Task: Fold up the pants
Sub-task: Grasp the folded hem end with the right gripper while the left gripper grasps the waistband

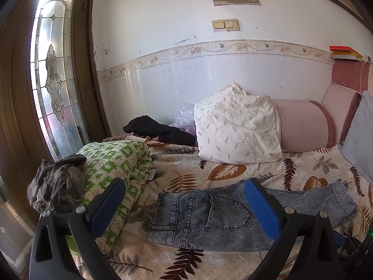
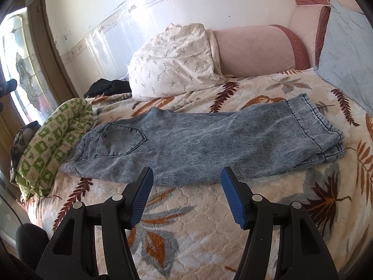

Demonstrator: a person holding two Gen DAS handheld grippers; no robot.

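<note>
White-tiled bedroom wall (image 1: 186, 74) backed a bed (image 2: 186, 214) under a leaf-print blanket. Jeans (image 2: 198, 144) lay lengthwise, legs stacked, mid-bed. Green quilt roll (image 2: 53, 144) touched the waistband; floral pillow (image 2: 174, 63) sat behind. Left gripper (image 1: 184, 205) and right gripper (image 2: 186, 191) fingers spread wide, holding nothing.

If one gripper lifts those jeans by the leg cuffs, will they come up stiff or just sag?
The jeans would probably sag: they lie flat and wrinkled on the bedspread. The thick denim looks fairly heavy. The waistband end would likely drag.
</note>
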